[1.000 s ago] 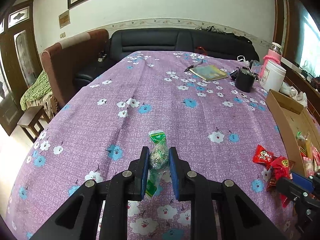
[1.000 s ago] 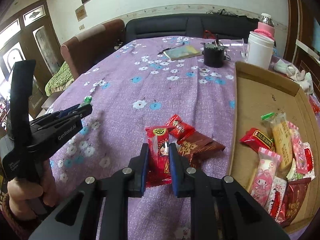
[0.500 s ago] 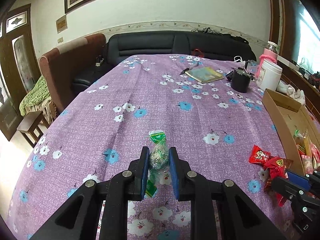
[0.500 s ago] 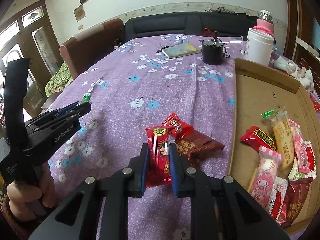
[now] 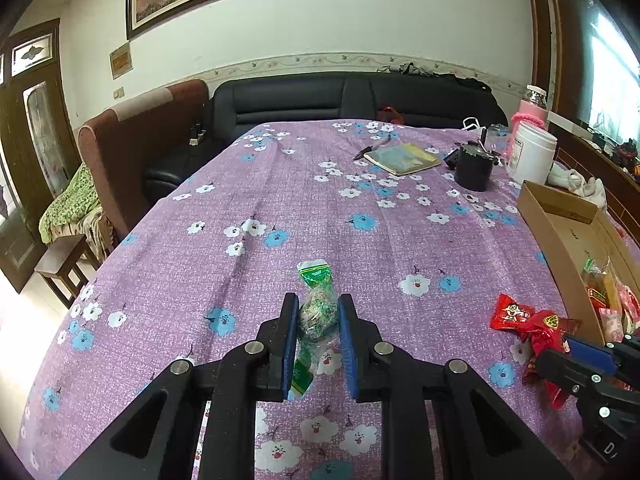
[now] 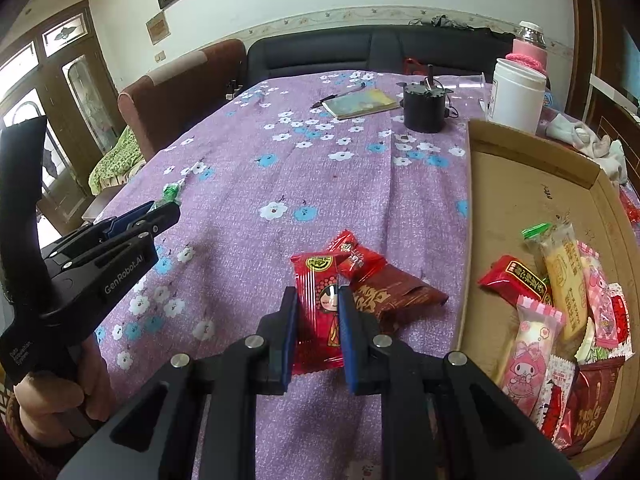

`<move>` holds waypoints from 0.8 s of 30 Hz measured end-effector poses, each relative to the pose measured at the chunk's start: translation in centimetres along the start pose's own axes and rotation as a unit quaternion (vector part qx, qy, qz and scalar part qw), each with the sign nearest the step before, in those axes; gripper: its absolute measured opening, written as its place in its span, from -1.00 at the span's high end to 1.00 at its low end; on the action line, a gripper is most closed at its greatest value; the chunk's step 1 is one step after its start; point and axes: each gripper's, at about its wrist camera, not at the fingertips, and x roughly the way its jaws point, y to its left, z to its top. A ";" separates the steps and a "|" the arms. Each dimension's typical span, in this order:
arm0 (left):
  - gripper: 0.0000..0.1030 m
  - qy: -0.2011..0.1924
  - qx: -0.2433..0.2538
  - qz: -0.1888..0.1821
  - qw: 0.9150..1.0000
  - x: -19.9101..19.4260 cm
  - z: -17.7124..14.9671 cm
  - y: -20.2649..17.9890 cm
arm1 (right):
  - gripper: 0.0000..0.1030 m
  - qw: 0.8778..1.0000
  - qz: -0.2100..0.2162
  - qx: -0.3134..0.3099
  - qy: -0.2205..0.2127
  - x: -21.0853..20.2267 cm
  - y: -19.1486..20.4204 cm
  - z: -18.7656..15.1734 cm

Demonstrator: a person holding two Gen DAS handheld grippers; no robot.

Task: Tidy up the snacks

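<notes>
My left gripper (image 5: 318,312) is shut on a green and clear wrapped snack (image 5: 316,308), held above the purple flowered tablecloth (image 5: 320,208). My right gripper (image 6: 318,304) is shut on a red snack packet (image 6: 318,304) with a cartoon figure. Beside it on the cloth lie a small red packet (image 6: 352,252) and a brown packet (image 6: 392,292). A cardboard tray (image 6: 520,184) at the right holds several snacks (image 6: 560,304). The left gripper also shows in the right wrist view (image 6: 160,216), at the left. The right gripper tip shows in the left wrist view (image 5: 576,356), at the lower right.
At the far end of the table stand a black pot (image 6: 424,108), a white jar (image 6: 516,96), a pink-wrapped bottle (image 6: 530,46) and a notebook (image 6: 360,104) with a pen. A black sofa (image 5: 352,100) and a brown armchair (image 5: 132,136) stand beyond the table.
Both grippers keep their hold on their snacks. The views have shifted slightly, with both grippers raised a little and drawn back; the snacks on the cloth have not moved.
</notes>
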 end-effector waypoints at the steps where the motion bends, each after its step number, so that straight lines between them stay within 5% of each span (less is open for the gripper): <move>1: 0.61 0.000 0.001 -0.001 1.000 0.0 0.0 0.0 | 0.64 1.000 -0.001 -0.001 -0.001 0.0 0.0 0.0; 15: 0.61 -0.015 0.004 -0.008 1.000 -0.9 -0.1 -0.2 | 0.64 1.000 -0.012 -0.003 -0.010 -0.6 -0.1 0.0; 24: 0.61 -0.030 -0.028 -0.080 0.996 -2.1 0.4 0.7 | 0.64 0.998 -0.023 0.045 -0.041 -2.6 -3.6 1.5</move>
